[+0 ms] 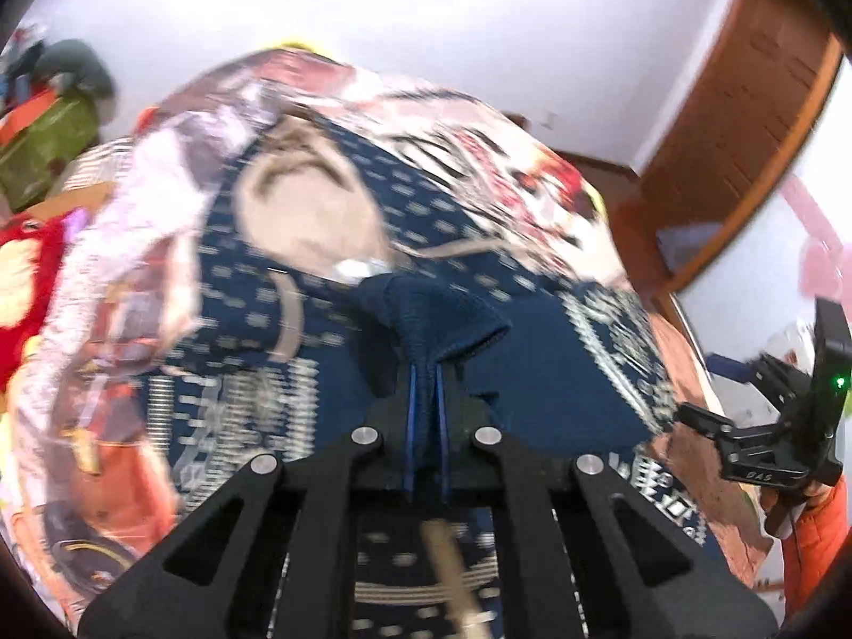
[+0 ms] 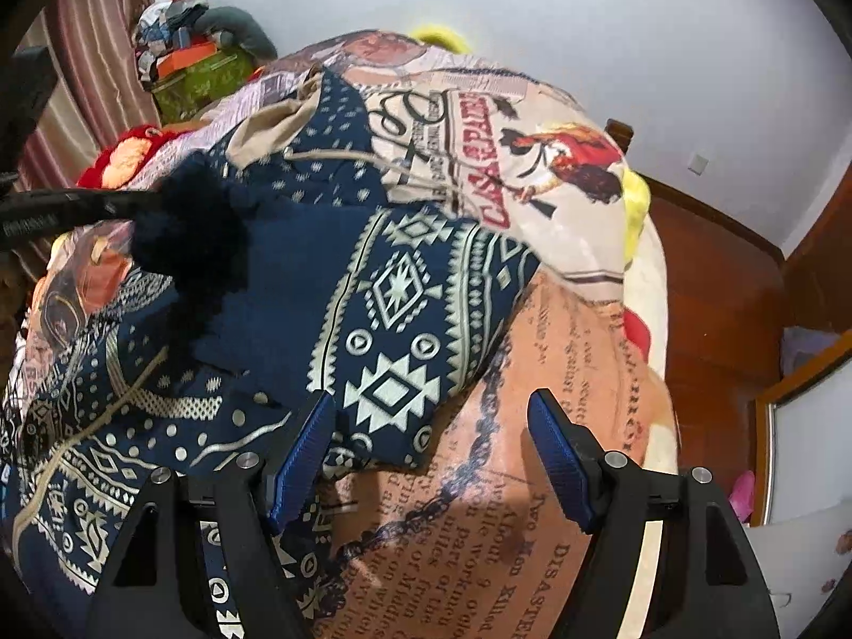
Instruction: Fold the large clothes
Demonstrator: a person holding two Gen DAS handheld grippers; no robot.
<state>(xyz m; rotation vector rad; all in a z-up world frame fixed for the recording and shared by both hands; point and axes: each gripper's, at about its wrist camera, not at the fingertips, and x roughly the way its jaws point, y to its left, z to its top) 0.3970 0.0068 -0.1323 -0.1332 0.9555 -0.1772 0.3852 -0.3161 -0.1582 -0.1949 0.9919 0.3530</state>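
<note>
Left claw (image 1: 424, 373): blue pads pressed together on a bunched fold of dark navy knit, a ribbed cuff or hem end of the hooded sweater (image 1: 319, 287). The pinched cloth stands up above the pads in a small peak. This view is blurred by motion, so fine detail is lost.

Right claw (image 2: 431, 458): blue fingers (image 2: 301, 452) standing wide apart, nothing between them. The left-hand finger sits just at the sweater's lower corner, where the white geometric band ends; whether it touches cannot be told. The other finger hangs over the bedspread (image 2: 532, 506), beside the sweater.

Sweater: navy with white geometric bands and small dashes, beige hood lining and beige drawcords. It lies spread on the bed, hood end away from the claws. In the right wrist view the left claw appears at the sweater's far-left side, with a dark lump of knit at its tip.

Bedspread under the sweater: newspaper-style print, orange-brown with black text, a rooster picture beyond the hood.

Beyond the sweater, far left: a pile of clothes and boxes (image 2: 197, 53) against the white wall. A red cushion (image 2: 128, 160) near it. Right of the sweater: wooden floor (image 2: 719, 293).
</note>
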